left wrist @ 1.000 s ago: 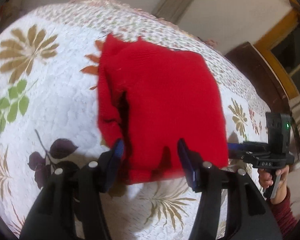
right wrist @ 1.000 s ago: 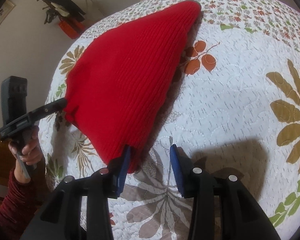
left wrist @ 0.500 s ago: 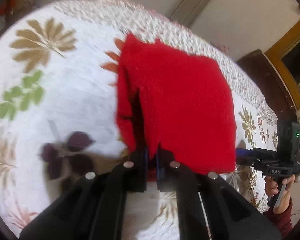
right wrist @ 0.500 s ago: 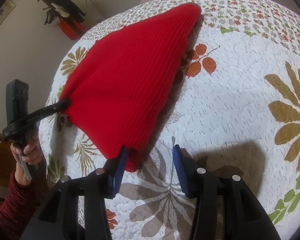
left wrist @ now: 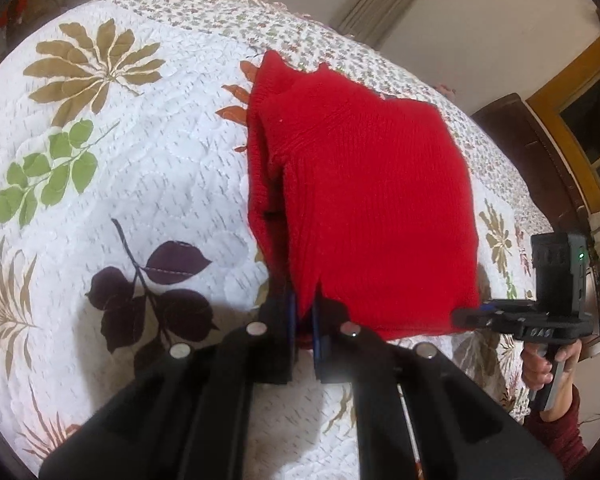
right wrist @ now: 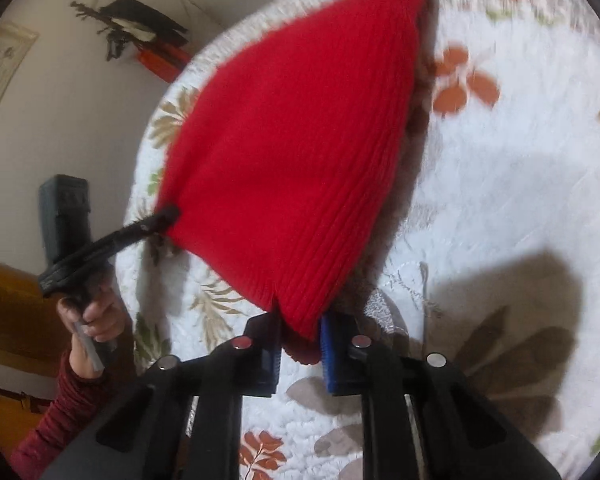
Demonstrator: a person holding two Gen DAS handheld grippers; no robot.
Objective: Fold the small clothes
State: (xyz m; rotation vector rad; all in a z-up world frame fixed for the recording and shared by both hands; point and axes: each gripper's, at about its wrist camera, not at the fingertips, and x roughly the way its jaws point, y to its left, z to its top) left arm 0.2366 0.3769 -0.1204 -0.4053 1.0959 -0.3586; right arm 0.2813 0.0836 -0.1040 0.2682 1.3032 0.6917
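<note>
Covering the bed, a white leaf-patterned quilt [left wrist: 148, 168] is overlain by a red knitted garment [left wrist: 364, 200], whose near edge is lifted and pinched at its left corner by the clamped left gripper [left wrist: 303, 320] and at its right corner by the right gripper [right wrist: 300, 344], closed on the knit.
</note>
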